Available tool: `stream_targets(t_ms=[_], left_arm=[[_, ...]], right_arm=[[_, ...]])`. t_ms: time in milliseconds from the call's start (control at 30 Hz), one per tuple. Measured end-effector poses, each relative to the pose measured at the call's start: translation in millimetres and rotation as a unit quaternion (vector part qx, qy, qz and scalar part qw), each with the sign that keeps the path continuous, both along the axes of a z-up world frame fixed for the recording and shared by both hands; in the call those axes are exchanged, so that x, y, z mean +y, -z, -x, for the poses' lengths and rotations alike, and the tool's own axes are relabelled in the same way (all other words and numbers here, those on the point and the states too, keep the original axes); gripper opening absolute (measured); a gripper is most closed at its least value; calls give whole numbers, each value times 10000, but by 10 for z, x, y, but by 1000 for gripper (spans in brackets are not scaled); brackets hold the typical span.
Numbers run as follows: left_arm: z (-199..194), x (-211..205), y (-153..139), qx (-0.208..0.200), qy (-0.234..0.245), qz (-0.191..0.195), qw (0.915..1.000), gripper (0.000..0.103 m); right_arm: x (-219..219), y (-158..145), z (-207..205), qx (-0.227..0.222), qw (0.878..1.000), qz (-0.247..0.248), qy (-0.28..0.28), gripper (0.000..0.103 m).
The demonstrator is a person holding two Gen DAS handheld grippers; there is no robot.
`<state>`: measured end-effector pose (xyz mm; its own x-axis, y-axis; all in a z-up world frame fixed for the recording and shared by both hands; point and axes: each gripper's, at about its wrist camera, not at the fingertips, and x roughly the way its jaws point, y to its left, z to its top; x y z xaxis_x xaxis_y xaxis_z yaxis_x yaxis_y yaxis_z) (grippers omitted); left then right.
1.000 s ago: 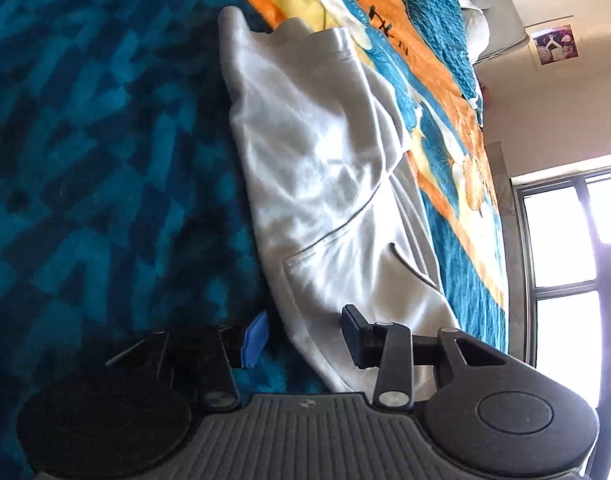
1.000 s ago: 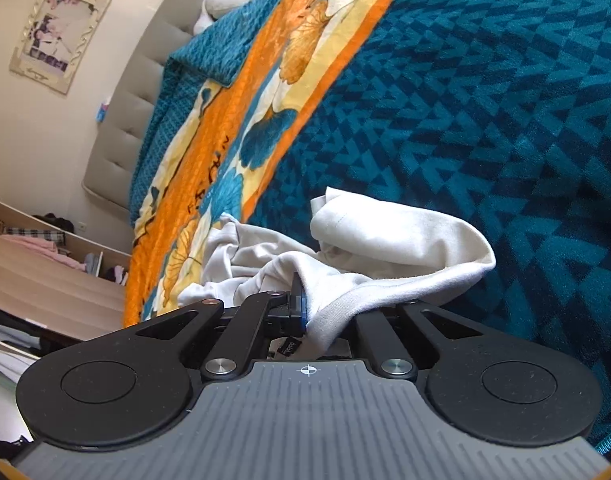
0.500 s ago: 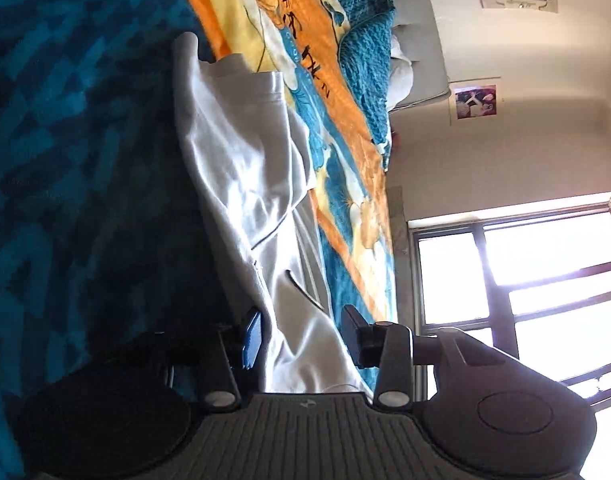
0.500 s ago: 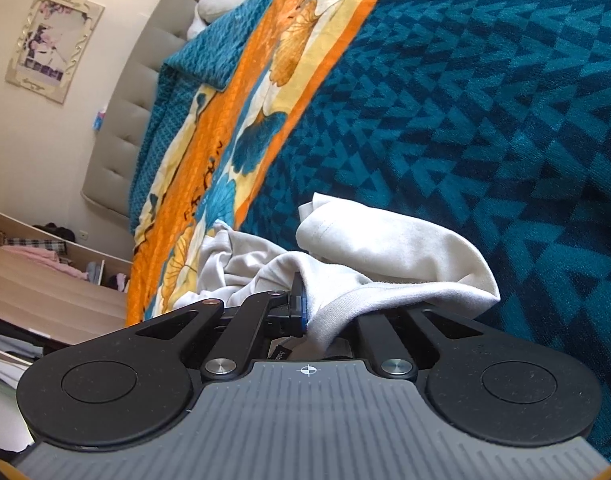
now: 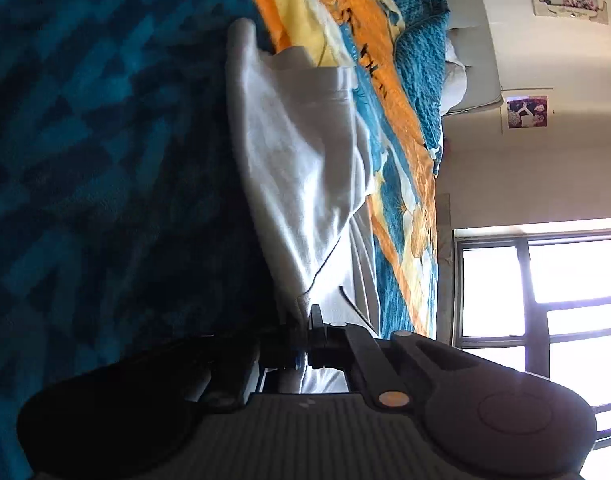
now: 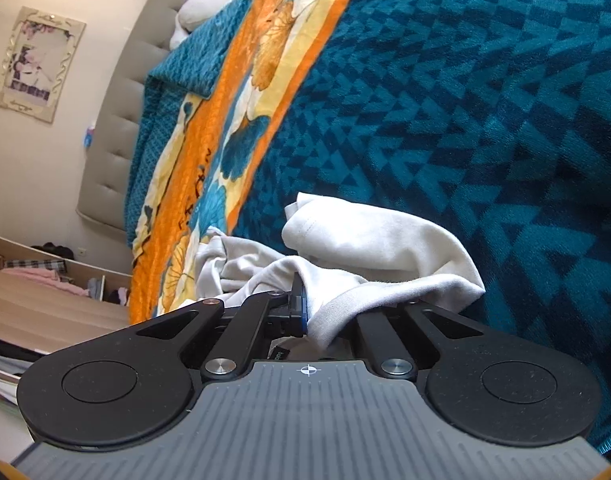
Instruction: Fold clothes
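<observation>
Both claws, left claw [image 5: 307,334] and right claw [image 6: 305,308], are clamped on the white cotton garment [image 5: 301,160], which is spread over a bed's teal-patterned blanket [image 6: 485,100] below a beige tufted headboard [image 6: 117,128].

We see a bed [image 6: 485,120] under a teal blanket [image 5: 85,160]; a white garment [image 5: 297,152] lies on it.

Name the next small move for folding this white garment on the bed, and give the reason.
Probably lift both ends together and carry them across to make the fold. The left hand-held gripper is shut on one edge of the white garment, the right hand-held gripper is shut on a ribbed edge, and the cloth between lies bunched on the blue blanket.
</observation>
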<state>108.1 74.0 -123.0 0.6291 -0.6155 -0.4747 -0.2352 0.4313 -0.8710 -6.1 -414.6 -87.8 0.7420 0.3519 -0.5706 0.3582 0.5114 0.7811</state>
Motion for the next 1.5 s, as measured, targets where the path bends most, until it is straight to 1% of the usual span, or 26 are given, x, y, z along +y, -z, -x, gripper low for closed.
stream_targets(t_ms=[100, 233, 367, 467, 567, 600, 633, 733, 767, 800, 900, 967, 1000, 1033, 1067, 1100, 1133, 1167, 1233, 1267, 1300, 1333, 1400, 1433, 1467, 1500], left_arm=[[385, 139, -454, -640, -11, 14, 9980, 0], [955, 466, -1114, -1579, -283, -89, 9870, 0], [1331, 785, -1681, -2290, -783, -68, 9702, 0], [1590, 942, -2004, -2761, -1041, 190, 9553, 0], [1835, 1080, -2314, -3189, -1242, 425, 9387, 0], [1925, 1100, -2410, -3305, -1263, 354, 9347, 0], [2025, 1119, -2510, -3424, -1288, 231, 9304, 0], [2010, 1154, -2660, -3263, -1337, -156, 9356, 0], [2063, 1154, -2733, -3436, -1332, -194, 9294, 0], [2144, 1148, -2817, -3708, -1318, -193, 9191, 0], [2403, 1169, -3189, -4515, -1377, -136, 8815, 0], [2584, 1201, -3498, -5039, -1465, -70, 8512, 0], [2666, 1189, -3643, -5238, -1518, -168, 8380, 0], [2745, 1165, -3784, -5411, -1573, -320, 8255, 0], [2793, 1124, -3903, -5434, -1637, -601, 8212, 0], [2679, 1121, -3917, -5258, -1638, -748, 8313, 0], [2502, 1137, -3891, -5023, -1612, -818, 8456, 0], [2325, 1152, -3866, -4784, -1583, -887, 8592, 0], [1972, 1183, -3815, -4294, -1523, -1023, 8843, 0], [1795, 1198, -3790, -4044, -1492, -1089, 8957, 1], [1618, 1214, -3764, -3791, -1458, -1155, 9065, 1], [1442, 1229, -3739, -3534, -1424, -1220, 9165, 1], [1088, 1260, -3688, -3013, -1352, -1347, 9342, 1], [912, 1275, -3663, -2748, -1314, -1409, 9420, 0], [735, 1291, -3638, -2481, -1276, -1470, 9490, 0], [558, 1306, -3612, -2212, -1236, -1529, 9552, 0]], right_arm=[[85, -153, 162, -70, 9999, 65, -85, 3], [248, -402, 432, -463, 9986, -34, -255, 3], [485, -877, 588, -1331, 9894, -275, -517, 3], [644, -1317, 690, -2103, 9751, -426, -557, 3], [772, -1742, 832, -2649, 9618, -396, -561, 3], [815, -1884, 879, -2829, 9567, -386, -561, 3], [870, -2033, 931, -2980, 9525, -212, -598, 2], [1053, -2383, 927, -2707, 9538, 991, -848, 2], [1083, -2507, 985, -2811, 9489, 1104, -911, 2], [1127, -2675, 1120, -3206, 9338, 1315, -889, 2], [1247, -3235, 1606, -4503, 8670, 2082, -458, 2], [1235, -3588, 1789, -5090, 8350, 2074, -275, 2], [1235, -3757, 1854, -5276, 8234, 2075, -237, 2], [1244, -3916, 1871, -5288, 8221, 2090, -293, 2], [1245, -4045, 1851, -5193, 8286, 2053, -397, 2], [1230, -4122, 1764, -4905, 8479, 1924, -586, 2], [1207, -4179, 1704, -4704, 8614, 1779, -720, 2], [1173, -4197, 1705, -4702, 8639, 1643, -749, 2], [1121, -4164, 1762, -4928, 8547, 1469, -716, 2], [1123, -4119, 1732, -4895, 8568, 1489, -642, 2], [1140, -4072, 1600, -4679, 8673, 1558, -678, 2], [1162, -3992, 1320, -4287, 8863, 1555, -807, 2], [1221, -3762, 533, -3156, 9328, 1412, -1019, 2], [1255, -3635, 126, -2632, 9492, 1345, -1082, 2], [1304, -3518, -269, -2268, 9586, 1362, -1055, 2], [1379, -3472, -611, -2035, 9617, 1542, -992, 2]])
